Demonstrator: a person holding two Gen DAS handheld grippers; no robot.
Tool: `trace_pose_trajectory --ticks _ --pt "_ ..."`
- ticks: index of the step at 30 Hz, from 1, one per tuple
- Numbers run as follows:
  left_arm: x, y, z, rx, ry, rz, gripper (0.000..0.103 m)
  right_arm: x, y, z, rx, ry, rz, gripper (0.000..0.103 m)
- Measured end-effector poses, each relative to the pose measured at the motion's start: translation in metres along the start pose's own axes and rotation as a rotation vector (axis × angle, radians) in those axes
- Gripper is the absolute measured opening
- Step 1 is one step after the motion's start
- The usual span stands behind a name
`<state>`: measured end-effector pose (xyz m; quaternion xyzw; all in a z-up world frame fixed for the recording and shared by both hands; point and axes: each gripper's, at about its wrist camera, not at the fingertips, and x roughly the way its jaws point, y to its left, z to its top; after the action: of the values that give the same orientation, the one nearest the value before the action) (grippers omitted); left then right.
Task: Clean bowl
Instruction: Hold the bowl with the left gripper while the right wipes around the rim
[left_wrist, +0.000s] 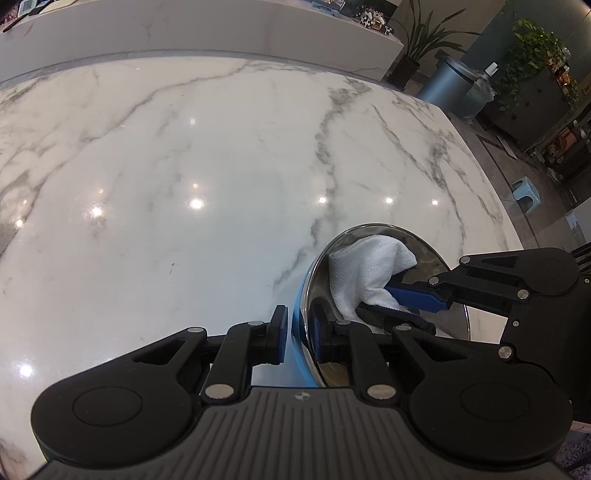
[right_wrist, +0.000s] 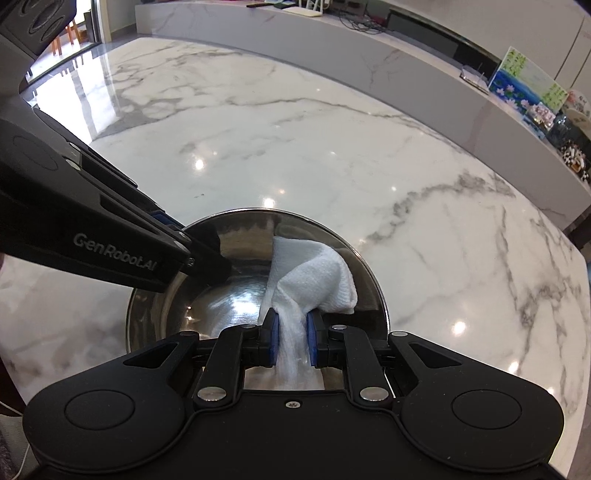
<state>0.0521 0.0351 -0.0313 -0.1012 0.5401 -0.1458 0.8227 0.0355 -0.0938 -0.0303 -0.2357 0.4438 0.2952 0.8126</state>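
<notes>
White-veined marble worktop (right_wrist: 332, 147) carrying a steel bowl (right_wrist: 236, 295) near its front edge.

Inside the bowl a white cloth (right_wrist: 317, 277) lies against the right wall, pinched between the closed blue pads of the right tongs (right_wrist: 291, 332). The left tongs (left_wrist: 299, 332) are clamped tight on the bowl's rim, one pad inside and one against the blue outer wall. Potted plants (left_wrist: 532, 55) stand beyond the worktop.
</notes>
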Motion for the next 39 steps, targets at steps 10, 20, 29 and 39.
trace_pose_trajectory --ticks 10,20,29,39 --pt "0.007 0.001 0.001 -0.005 0.005 0.011 0.012 -0.004 0.004 0.001 0.022 -0.002 0.132 0.014" --pt "0.005 0.006 0.0 -0.013 0.004 0.004 0.012 -0.002 0.011 0.0 -0.02 0.02 0.098 0.014" --pt "0.004 0.003 0.001 -0.006 -0.001 0.013 0.012 -0.006 0.005 -0.004 -0.029 0.017 -0.004 0.014" --pt "0.001 0.004 0.001 -0.03 -0.026 -0.031 0.017 -0.031 -0.005 -0.002 0.037 -0.074 0.005 0.014"
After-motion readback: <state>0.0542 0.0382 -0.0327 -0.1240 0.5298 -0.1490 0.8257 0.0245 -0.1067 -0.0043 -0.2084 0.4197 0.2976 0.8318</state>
